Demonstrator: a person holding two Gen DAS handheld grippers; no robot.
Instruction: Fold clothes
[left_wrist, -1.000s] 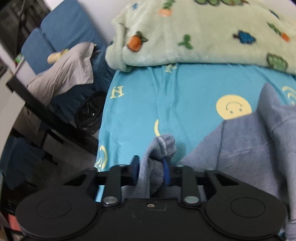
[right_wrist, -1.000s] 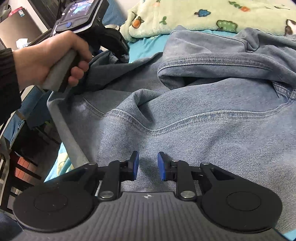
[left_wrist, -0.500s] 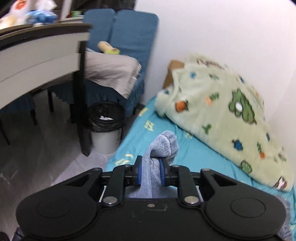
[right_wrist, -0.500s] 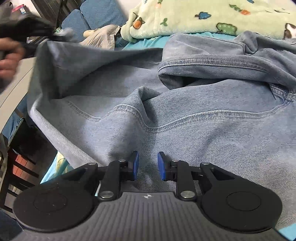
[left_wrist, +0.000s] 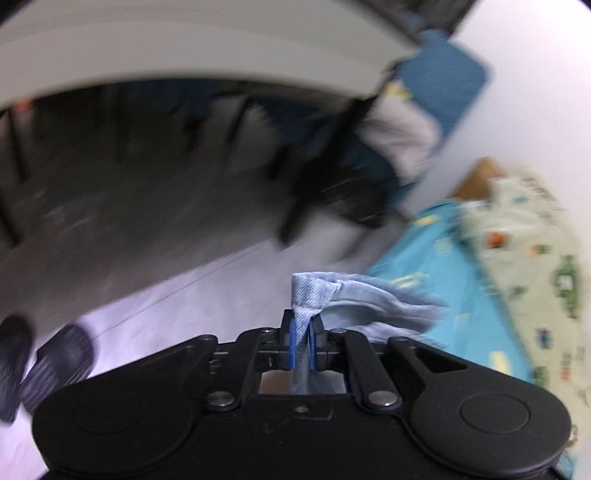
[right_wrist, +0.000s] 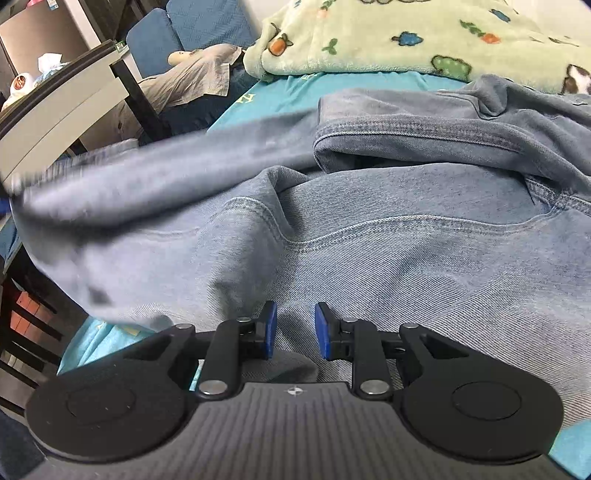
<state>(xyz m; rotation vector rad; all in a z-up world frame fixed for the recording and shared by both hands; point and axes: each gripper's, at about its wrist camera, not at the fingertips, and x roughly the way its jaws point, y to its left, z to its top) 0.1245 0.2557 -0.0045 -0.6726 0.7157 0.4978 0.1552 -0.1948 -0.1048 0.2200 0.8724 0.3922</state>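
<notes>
The denim garment (right_wrist: 388, 240) lies spread on the turquoise bedsheet (right_wrist: 280, 98), one sleeve (right_wrist: 122, 184) lifted off to the side. The left gripper (left_wrist: 303, 343) is clamped on its hemmed edge (left_wrist: 314, 291); the right gripper (right_wrist: 291, 328) hovers parted above the fabric, below the green fleece blanket (right_wrist: 406, 33).

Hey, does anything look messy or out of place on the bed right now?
The denim garment lies rumpled on the blue sheet, bunched in folds. One edge is clamped in the left gripper and stretched out past the bed's side. The right gripper is open above the denim.
</notes>
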